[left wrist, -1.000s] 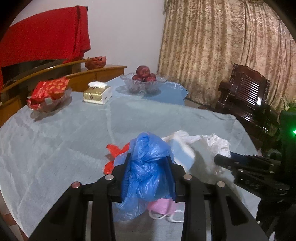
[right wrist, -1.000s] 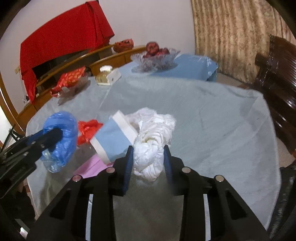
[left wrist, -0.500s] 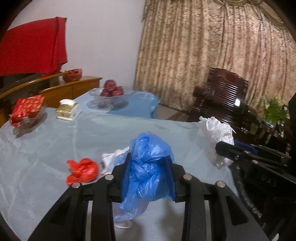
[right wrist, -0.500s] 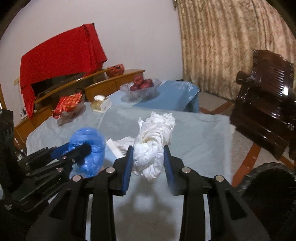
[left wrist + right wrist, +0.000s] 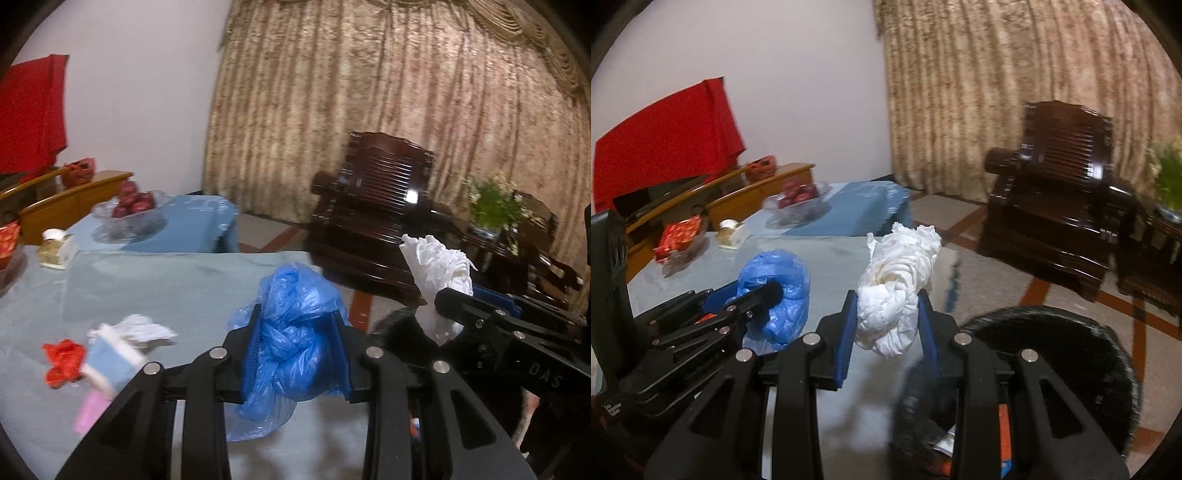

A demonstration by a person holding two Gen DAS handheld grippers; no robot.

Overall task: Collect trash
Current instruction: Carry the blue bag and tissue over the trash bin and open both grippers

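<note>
Both tools have swung away from the middle of the counter toward its edge and risen since a second ago, each carrying its load along; the red scrap and blue-white packet that lay just ahead of them now sit off to the left. The left tool [image 5: 297,347] is clamped on a crumpled blue bag [image 5: 295,332], whose loose end hangs below the pads, clear of the counter [image 5: 166,284]. Just right of it, the right tool [image 5: 887,323] grips a wad of white bag [image 5: 897,284], which stands up above its pads. Below and right of that tool is the dark rim of a black bin [image 5: 1071,332] with some litter inside. On the counter lie the red scrap [image 5: 62,362], the blue-white packet [image 5: 107,365], a pink piece [image 5: 88,410] and white crumpled paper [image 5: 144,328]. Farther back stand a tissue box [image 5: 55,251] and a glass bowl of red fruit [image 5: 129,210]. Beyond are a dark wooden armchair [image 5: 373,221] and the patterned curtain [image 5: 369,92].
</note>
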